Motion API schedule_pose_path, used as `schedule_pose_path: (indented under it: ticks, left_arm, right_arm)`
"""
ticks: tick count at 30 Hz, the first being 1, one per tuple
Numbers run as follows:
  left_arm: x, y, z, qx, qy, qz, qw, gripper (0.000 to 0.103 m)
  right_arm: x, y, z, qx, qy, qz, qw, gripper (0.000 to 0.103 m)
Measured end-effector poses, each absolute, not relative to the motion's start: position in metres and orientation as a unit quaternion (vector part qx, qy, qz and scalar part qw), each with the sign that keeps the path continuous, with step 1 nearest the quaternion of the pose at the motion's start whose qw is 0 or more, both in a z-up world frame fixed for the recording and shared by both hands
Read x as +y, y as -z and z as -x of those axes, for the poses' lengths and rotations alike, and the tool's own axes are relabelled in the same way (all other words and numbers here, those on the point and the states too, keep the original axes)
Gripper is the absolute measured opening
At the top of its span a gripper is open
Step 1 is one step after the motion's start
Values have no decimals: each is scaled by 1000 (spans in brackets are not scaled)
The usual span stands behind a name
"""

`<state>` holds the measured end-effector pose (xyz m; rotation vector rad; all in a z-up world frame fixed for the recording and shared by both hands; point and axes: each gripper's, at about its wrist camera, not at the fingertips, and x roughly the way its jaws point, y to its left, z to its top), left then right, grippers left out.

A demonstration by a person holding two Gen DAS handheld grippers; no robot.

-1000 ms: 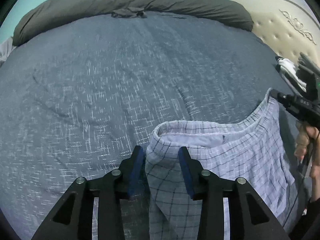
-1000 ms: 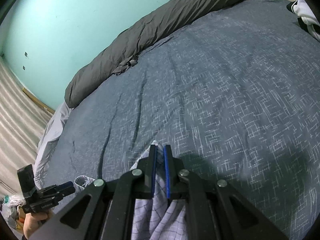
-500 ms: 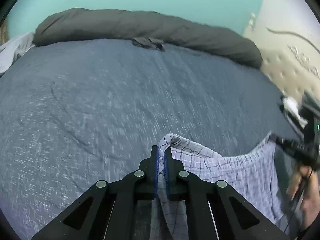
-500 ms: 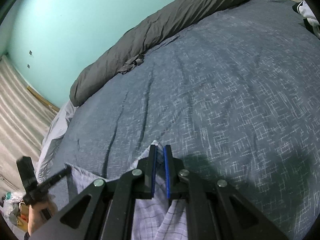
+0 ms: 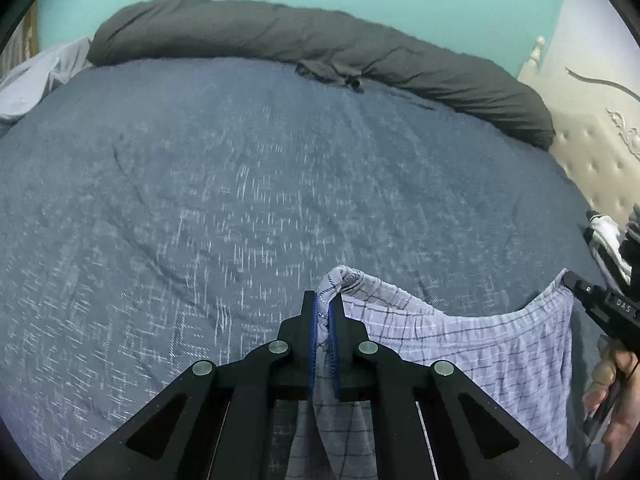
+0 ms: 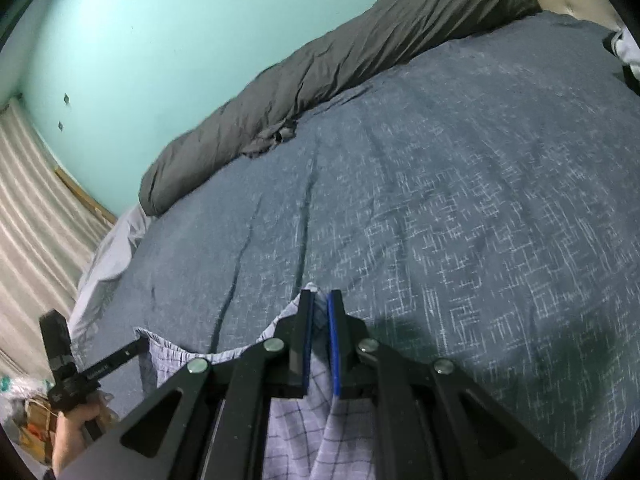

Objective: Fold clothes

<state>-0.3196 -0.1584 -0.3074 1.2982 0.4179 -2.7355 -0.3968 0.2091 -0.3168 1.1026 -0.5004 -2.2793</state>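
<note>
Light plaid shorts (image 5: 472, 348) hang by their elastic waistband, stretched between my two grippers above the blue bedspread (image 5: 240, 184). My left gripper (image 5: 322, 300) is shut on one end of the waistband. In the same view the right gripper (image 5: 570, 280) holds the other end at the far right, a hand beneath it. The right wrist view shows my right gripper (image 6: 319, 300) shut on the plaid shorts (image 6: 320, 412), and the left gripper (image 6: 142, 346) pinching the far corner at lower left. The cloth below both grippers drops out of view.
A dark grey rolled duvet (image 5: 320, 48) lies along the far edge of the bed against the teal wall. A cream tufted headboard (image 5: 600, 152) is at right, with black-and-white clothing (image 5: 608, 240) near it. Pale sheet (image 6: 104, 256) hangs off the left side; clutter (image 6: 28, 412) sits on the floor.
My left gripper has gone from open around the waistband to shut on it. Both grippers have lifted and drawn the shorts out wide between them.
</note>
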Motion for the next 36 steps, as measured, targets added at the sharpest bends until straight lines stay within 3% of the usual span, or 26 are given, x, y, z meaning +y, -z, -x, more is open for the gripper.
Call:
schedule_pose_path:
  ticks: [6, 9, 17, 36]
  left_arm:
    - [-160, 324, 332, 139, 883, -447, 39, 10]
    - [-160, 320, 331, 139, 886, -441, 38, 20]
    - [-159, 297, 312, 148, 898, -412, 49, 35]
    - [-112, 297, 174, 194, 880, -433, 23, 36]
  right_arm:
    - [217, 339, 408, -213, 834, -445, 248, 15]
    - [228, 331, 407, -225, 842, -427, 242, 39]
    - [236, 320, 392, -204, 836, -444, 249, 39]
    - [226, 322, 267, -87, 806, -519, 271, 39]
